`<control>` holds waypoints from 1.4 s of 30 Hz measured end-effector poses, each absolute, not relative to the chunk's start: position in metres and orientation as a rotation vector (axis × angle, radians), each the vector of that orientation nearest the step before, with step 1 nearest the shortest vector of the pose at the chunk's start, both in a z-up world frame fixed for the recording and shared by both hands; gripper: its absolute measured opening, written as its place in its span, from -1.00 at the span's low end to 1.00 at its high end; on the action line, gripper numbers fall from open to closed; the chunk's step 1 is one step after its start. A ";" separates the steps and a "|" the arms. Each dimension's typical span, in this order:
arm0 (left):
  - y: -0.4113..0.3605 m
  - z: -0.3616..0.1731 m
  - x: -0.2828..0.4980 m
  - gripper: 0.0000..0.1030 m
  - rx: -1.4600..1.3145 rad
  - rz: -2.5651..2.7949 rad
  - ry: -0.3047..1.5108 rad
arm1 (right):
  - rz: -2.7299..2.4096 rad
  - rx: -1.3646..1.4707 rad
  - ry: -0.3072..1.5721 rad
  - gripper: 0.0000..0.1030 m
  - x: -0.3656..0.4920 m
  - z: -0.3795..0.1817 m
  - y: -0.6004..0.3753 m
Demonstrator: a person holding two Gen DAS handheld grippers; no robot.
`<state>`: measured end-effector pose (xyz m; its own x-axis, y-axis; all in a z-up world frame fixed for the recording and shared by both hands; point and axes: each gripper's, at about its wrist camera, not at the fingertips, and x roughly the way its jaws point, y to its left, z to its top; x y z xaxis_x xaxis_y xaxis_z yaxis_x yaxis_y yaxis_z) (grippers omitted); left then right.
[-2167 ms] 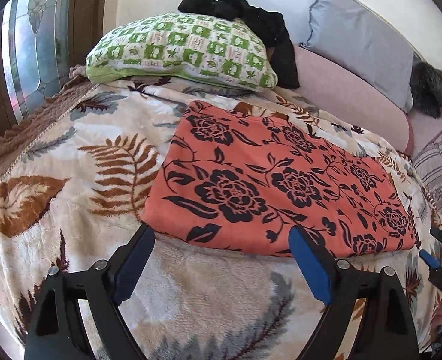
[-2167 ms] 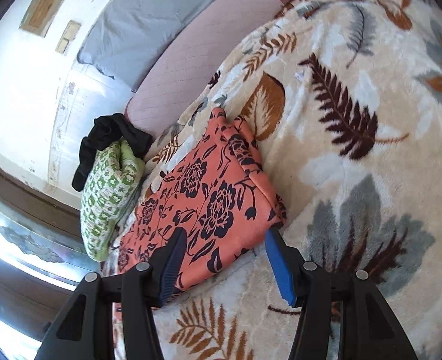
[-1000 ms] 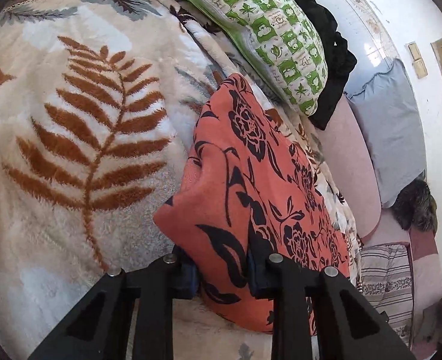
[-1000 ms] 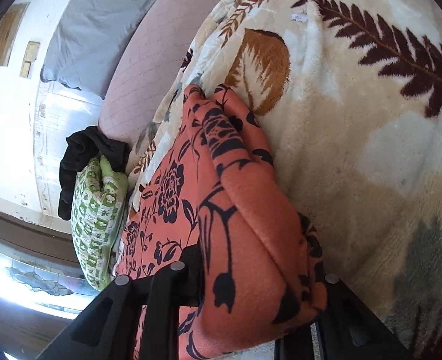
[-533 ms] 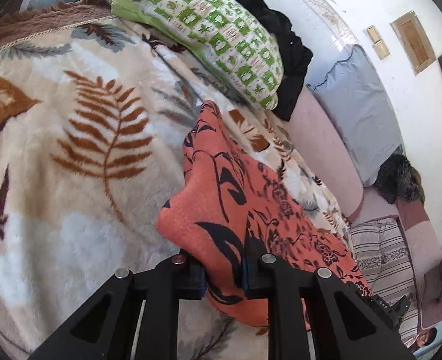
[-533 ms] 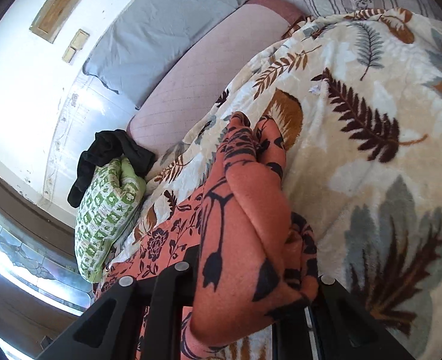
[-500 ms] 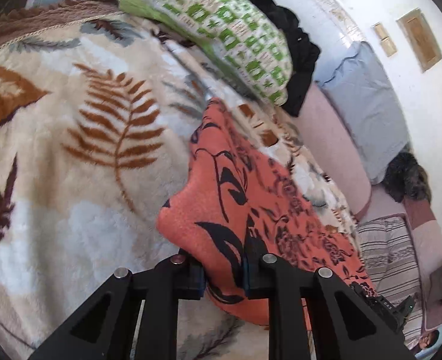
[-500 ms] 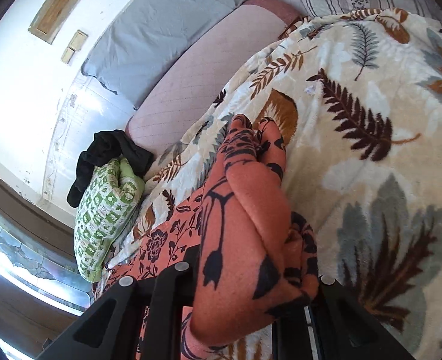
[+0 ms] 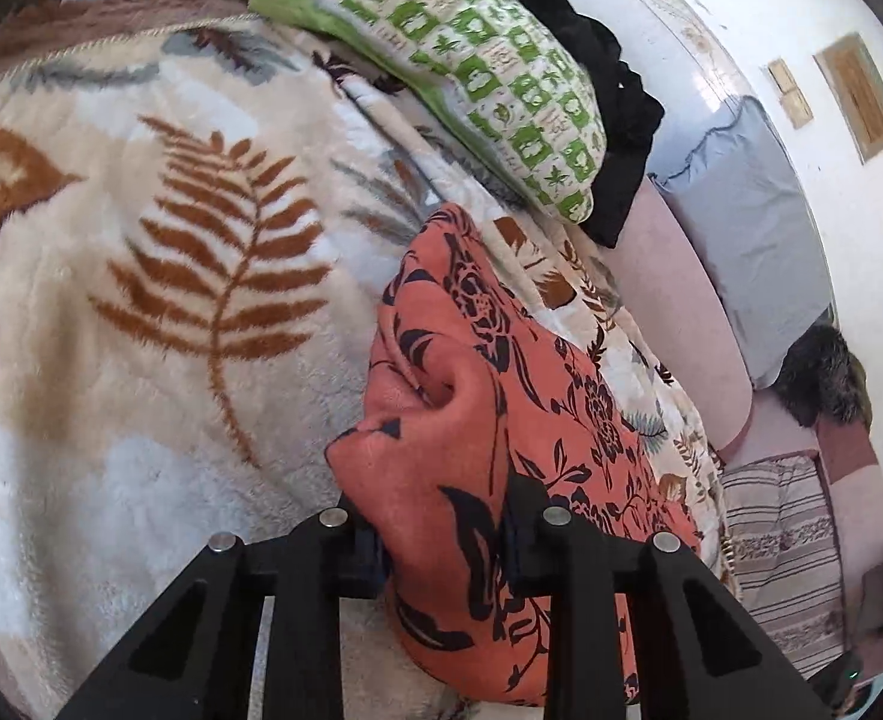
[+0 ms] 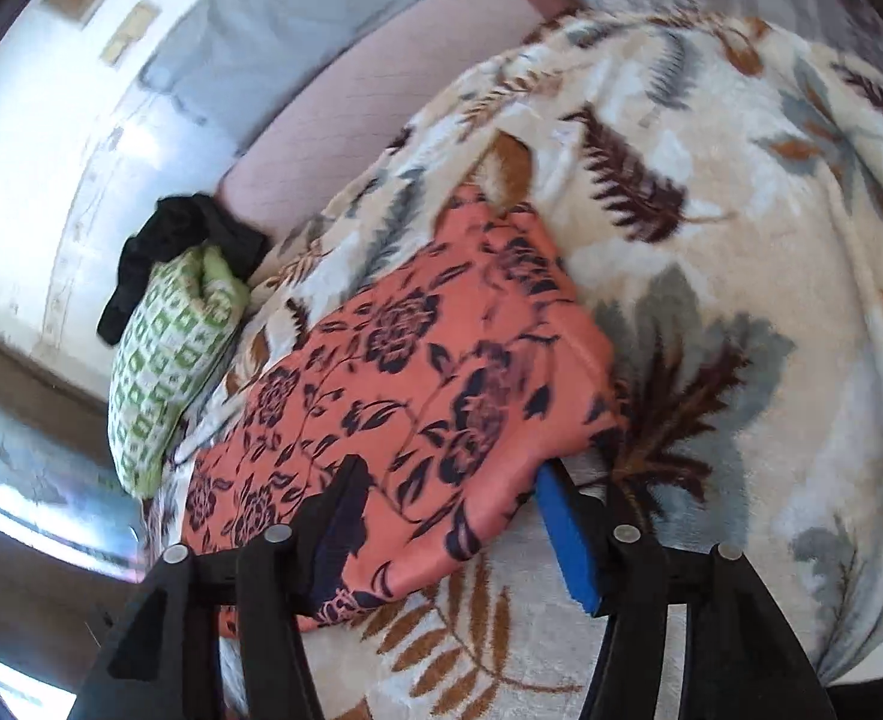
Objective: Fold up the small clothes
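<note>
Matt soft cloth garment, fluffy plush blanket, smooth cotton pillow

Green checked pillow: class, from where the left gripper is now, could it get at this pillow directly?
Probably not directly. The left gripper has a bunched corner of the orange floral cloth between its opening jaws, and that cloth rises between it and the green checked pillow, farther up the leaf-print blanket.

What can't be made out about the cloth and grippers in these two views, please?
- Left wrist: left gripper's pads, buried under the cloth.
- Right wrist: cloth pattern smeared by motion blur.
- Either view: the cloth's underside and layer count, hidden against the blanket.
</note>
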<state>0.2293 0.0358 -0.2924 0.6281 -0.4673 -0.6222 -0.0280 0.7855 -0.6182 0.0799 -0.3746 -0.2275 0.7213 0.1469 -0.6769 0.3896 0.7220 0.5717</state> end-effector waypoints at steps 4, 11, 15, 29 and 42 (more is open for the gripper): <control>0.027 -0.306 0.239 0.16 -0.617 -0.244 0.924 | 0.018 0.580 0.807 -0.47 0.138 -0.222 -0.320; 0.026 -0.303 0.244 -0.44 -0.543 -0.273 0.895 | 0.126 0.512 0.922 -0.48 0.210 -0.257 -0.278; 0.025 -0.298 0.245 -0.52 -0.521 -0.288 0.868 | 0.187 0.571 1.051 -0.56 0.221 -0.281 -0.281; -0.101 -0.238 0.192 -0.58 0.033 -0.442 0.596 | 0.287 0.855 0.835 0.61 0.205 -0.241 -0.384; -0.161 -0.279 0.159 -0.60 0.372 -0.560 0.631 | 0.408 1.026 1.050 0.64 0.277 -0.287 -0.361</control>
